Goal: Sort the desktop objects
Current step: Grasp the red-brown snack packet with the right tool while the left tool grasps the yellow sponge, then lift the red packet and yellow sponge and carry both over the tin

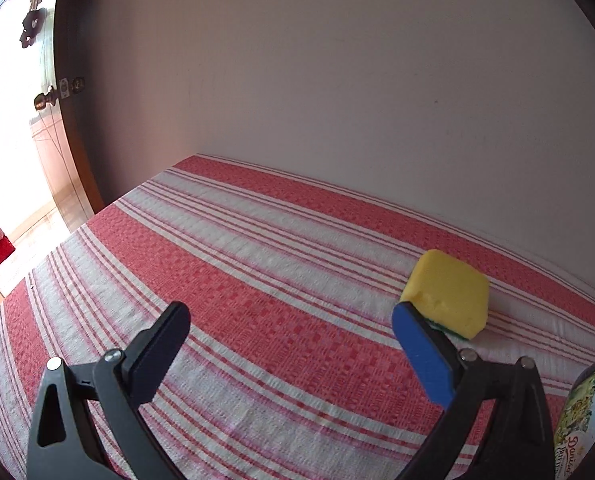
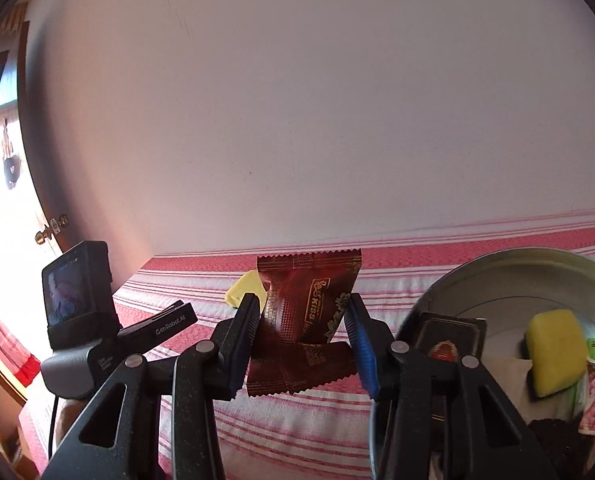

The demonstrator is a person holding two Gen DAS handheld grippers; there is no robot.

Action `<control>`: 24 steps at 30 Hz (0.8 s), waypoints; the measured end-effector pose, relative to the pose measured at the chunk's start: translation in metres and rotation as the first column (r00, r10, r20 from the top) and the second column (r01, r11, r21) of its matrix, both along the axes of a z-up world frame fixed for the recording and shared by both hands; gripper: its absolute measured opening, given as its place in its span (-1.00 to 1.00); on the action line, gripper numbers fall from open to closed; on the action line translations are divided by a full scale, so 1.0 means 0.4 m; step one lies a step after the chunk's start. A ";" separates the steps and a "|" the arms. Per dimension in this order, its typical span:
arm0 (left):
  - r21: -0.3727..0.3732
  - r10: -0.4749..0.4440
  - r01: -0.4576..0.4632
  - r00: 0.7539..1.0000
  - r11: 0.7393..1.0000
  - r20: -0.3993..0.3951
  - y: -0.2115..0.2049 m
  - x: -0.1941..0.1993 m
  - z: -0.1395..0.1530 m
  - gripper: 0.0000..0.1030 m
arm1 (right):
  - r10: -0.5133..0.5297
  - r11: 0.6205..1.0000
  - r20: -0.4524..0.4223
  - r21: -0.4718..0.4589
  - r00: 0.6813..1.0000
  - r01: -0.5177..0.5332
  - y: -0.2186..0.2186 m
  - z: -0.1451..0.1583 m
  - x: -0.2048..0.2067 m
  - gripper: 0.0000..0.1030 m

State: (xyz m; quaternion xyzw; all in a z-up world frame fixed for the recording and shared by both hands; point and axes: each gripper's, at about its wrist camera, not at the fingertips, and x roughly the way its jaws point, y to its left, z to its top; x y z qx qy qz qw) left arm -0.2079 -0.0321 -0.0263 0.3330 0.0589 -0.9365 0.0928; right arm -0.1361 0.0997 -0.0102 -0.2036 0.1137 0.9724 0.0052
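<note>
My right gripper (image 2: 302,322) is shut on a dark red snack packet (image 2: 305,312) and holds it above the striped cloth, left of a round metal tin (image 2: 497,268). The tin holds a yellow sponge (image 2: 555,350), a dark box (image 2: 449,340) and other packets. My left gripper (image 1: 289,344) is open and empty above the cloth. A second yellow sponge (image 1: 447,294) lies on the table just beyond its right finger; it also shows in the right wrist view (image 2: 246,288) behind the packet.
The table has a red and white striped cloth (image 1: 257,264) and stands against a plain wall. The tin's printed side (image 1: 585,420) shows at the right edge of the left view. The left gripper's camera body (image 2: 77,296) sits left of my right gripper. A door (image 1: 57,140) stands open at the left.
</note>
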 end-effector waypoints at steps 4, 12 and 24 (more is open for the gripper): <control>-0.004 -0.128 0.128 0.991 0.992 -0.028 0.068 0.005 0.011 0.99 | -0.063 0.987 -0.164 0.133 0.984 0.086 -0.006 0.010 0.096 -0.08; -0.088 -0.258 0.263 0.964 0.961 0.066 0.164 -0.112 0.000 0.98 | -0.078 0.986 -0.176 0.134 0.981 0.102 0.023 0.033 0.101 -0.08; 0.008 -0.359 0.368 0.903 0.930 0.234 0.206 -0.256 -0.062 0.51 | -0.118 0.991 -0.149 0.048 0.982 0.126 0.049 0.047 0.072 -0.08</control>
